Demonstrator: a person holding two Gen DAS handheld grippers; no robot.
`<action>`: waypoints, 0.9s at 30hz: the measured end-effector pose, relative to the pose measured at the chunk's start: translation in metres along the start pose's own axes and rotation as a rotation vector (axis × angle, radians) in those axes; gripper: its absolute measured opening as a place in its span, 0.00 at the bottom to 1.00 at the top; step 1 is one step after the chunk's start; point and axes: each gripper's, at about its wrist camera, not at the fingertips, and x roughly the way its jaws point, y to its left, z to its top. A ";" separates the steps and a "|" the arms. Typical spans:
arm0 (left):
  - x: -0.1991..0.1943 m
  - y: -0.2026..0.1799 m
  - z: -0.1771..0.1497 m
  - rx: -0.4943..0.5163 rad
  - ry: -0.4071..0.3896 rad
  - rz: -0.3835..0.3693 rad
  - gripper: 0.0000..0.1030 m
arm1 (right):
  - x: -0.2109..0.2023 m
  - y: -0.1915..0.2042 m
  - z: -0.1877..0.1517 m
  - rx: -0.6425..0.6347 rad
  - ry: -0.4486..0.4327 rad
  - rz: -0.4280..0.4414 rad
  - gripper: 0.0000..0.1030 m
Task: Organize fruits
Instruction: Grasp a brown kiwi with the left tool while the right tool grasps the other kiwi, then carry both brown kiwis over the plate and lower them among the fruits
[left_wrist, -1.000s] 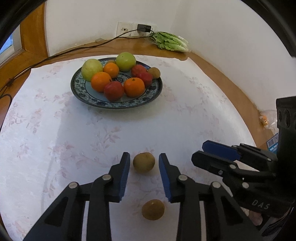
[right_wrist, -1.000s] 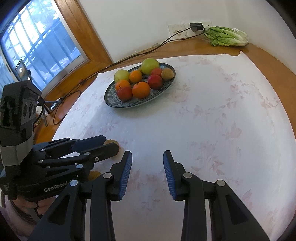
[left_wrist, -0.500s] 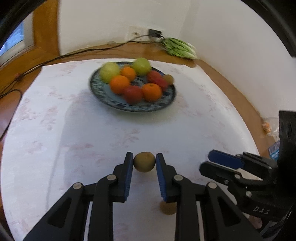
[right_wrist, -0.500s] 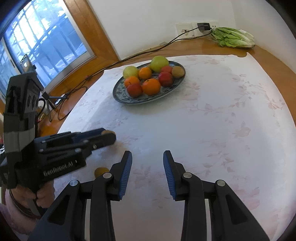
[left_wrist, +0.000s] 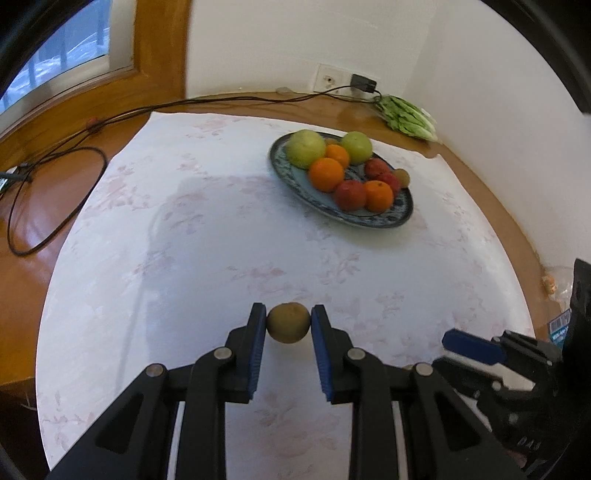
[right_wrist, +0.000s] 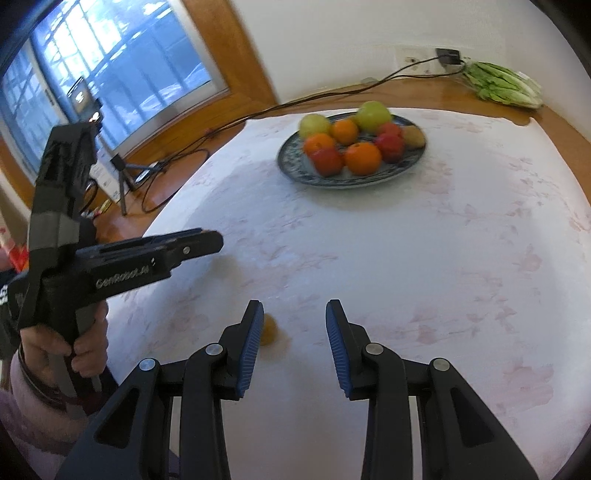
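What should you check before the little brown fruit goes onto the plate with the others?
1. Brown fruit pinched in the left hand-held gripper: ok.
2. Fruit lifted off the white cloth: cannot tell.
3. Way to the plate clear: ok.
4. Free spot on the plate: ok, bare at the near rim.
5. Right hand-held gripper empty and open: ok.
6. Second loose fruit waiting on the cloth: ok.

From my right wrist view, the loose fruit (right_wrist: 269, 329) is half hidden behind a finger (right_wrist: 251, 341), and the plate (right_wrist: 295, 162) beyond it is smeared by motion blur. The left gripper's (right_wrist: 218, 240) tips hide whatever they hold.
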 end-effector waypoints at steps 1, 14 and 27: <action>-0.001 0.003 -0.001 -0.007 -0.001 0.001 0.25 | 0.002 0.003 -0.001 -0.012 0.007 0.000 0.35; -0.001 0.013 -0.003 -0.035 -0.001 -0.005 0.25 | 0.020 0.030 -0.004 -0.108 0.060 0.026 0.35; 0.002 0.014 -0.003 -0.040 0.006 -0.007 0.25 | 0.028 0.039 -0.006 -0.128 0.079 0.070 0.24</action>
